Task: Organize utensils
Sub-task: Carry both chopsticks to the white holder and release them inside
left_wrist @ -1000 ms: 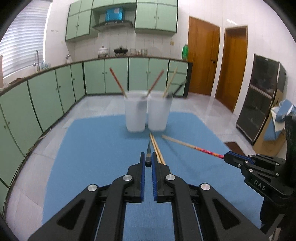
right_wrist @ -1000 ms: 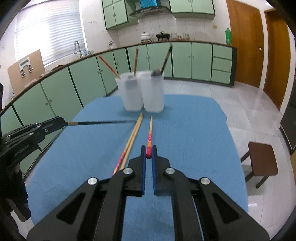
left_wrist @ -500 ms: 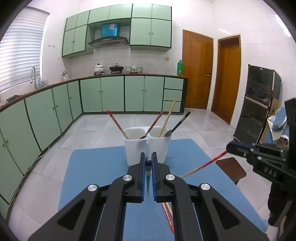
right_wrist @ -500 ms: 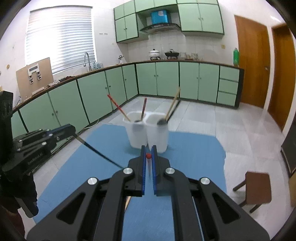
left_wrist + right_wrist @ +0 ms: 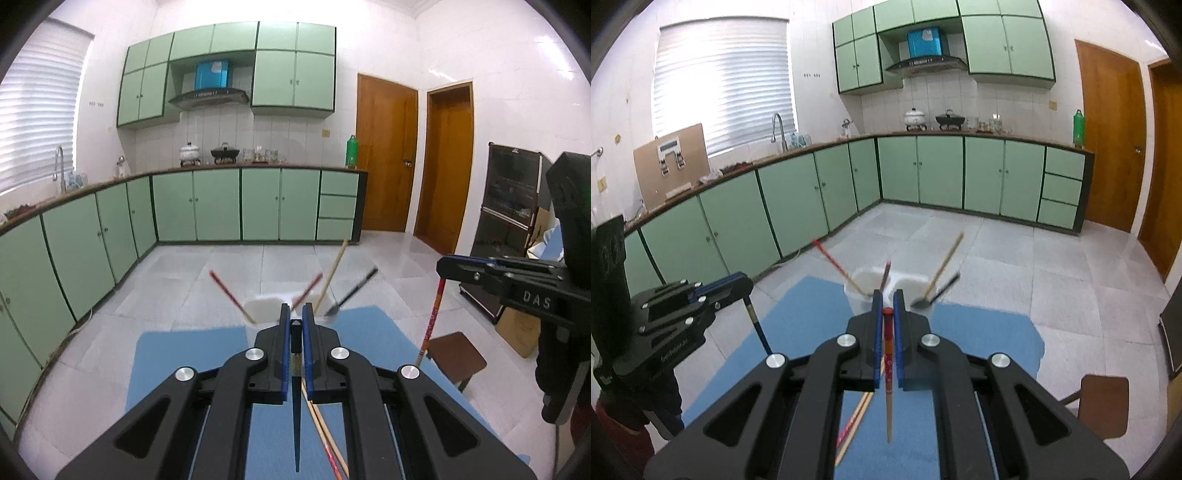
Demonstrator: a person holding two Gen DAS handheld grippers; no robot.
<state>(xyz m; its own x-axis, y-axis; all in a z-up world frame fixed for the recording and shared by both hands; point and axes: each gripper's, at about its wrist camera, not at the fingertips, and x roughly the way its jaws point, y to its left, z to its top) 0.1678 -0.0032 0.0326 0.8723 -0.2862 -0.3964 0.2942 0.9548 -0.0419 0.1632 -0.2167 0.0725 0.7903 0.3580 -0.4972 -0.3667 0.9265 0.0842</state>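
Each stick is light, stiff and slick: the left gripper (image 5: 294, 328) jaws clench a dark chopstick (image 5: 296, 413) and the right gripper (image 5: 886, 314) jaws a red-topped one (image 5: 888, 387), both pinched near the top, hanging below, likely to swing.

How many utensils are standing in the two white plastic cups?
4. A red-ended chopstick and a dark red stick lean in the left cup; a pale wooden stick and a black-handled spoon in the right cup. Shorter ones may be hidden.
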